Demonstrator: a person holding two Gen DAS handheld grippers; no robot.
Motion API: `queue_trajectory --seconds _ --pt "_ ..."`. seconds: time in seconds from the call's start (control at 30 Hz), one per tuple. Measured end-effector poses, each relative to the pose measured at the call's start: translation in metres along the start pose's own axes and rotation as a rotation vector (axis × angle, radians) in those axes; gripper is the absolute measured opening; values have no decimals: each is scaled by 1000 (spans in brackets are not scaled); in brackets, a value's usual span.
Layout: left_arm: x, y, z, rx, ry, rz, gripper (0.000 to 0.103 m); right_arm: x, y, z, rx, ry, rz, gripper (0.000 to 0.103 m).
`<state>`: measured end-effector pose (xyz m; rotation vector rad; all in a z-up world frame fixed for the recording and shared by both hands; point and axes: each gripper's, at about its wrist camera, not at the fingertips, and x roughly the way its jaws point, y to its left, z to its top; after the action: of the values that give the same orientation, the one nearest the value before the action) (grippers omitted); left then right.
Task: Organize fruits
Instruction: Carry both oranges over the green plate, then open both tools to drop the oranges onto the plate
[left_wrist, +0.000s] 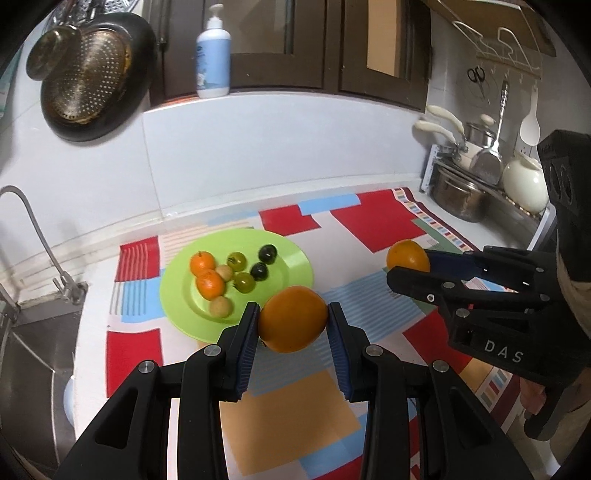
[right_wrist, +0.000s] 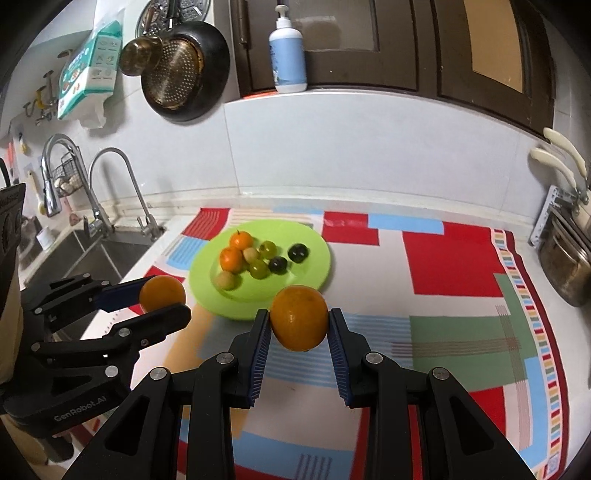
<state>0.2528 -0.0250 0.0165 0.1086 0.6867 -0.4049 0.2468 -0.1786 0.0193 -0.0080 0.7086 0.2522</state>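
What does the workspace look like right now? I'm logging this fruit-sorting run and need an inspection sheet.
Surface: counter covered by a patchwork mat.
Job's things: green plate holding two small oranges, two pale, two green and two dark fruits; one large orange in the left gripper, another orange in the right gripper.
Clutter: nothing seen on the mat besides the plate.
Grippers: left gripper shut on its orange; right gripper shut on its orange; both held above the mat.
Cables: nothing seen.
Surroundings: sink with taps at left, pots at right, soap bottle on the ledge, hanging strainer.
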Motion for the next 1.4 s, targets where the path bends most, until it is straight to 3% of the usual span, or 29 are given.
queue_trajectory --seconds 0.63,1.4 --pt "18 55 23 28 -26 15 36 39 34 32 18 -6 2 32" --pt "119 100 59 35 73 -68 36 129 21 69 64 91 -33 32"
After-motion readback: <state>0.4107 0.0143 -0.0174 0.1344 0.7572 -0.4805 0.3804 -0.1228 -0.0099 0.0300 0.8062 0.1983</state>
